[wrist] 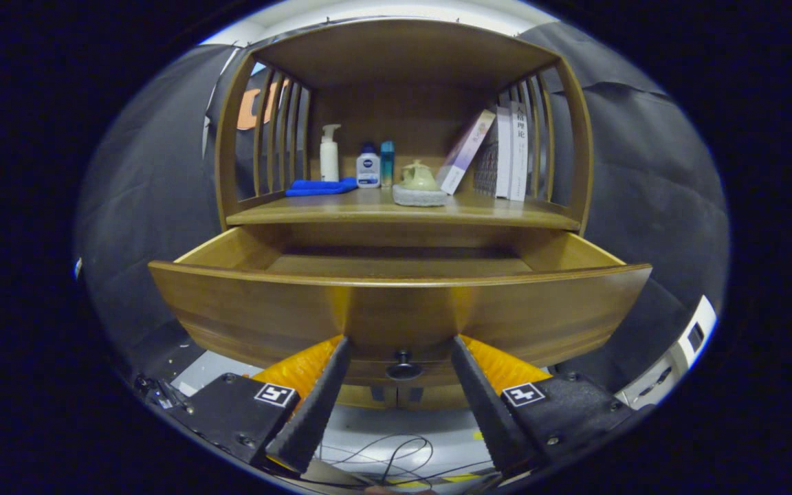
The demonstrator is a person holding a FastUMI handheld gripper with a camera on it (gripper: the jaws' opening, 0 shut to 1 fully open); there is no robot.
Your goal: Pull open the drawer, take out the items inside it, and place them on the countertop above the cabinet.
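fingers: spread wide, holding nothing; gripper [401,350] sat low in front of the drawer [396,302], the tips close to its front panel, touching or not too hard to tell.
knob: small dark knob [403,368] lay between the fingertips, gripped by neither.
drawer: pulled well out, front panel just ahead of the fingers, wooden floor in sight beyond the front edge.
items inside: none visible on the part of the floor on show; front strip hidden behind the panel, so contents could not be judged.
countertop: shelf surface [520,214] beyond and above the fingers, already carrying a pump bottle [329,152], a blue cloth [320,186], a teapot [418,177] and books [513,152].
risk, reach: a lift too shallow would likely clip the front edge with the fingertips.
risk, placing: little free room among the shelf things; a careless set-down could topple the bottle or the leaning books.
risk, drawer: a downward push on the panel might tilt or jam it.
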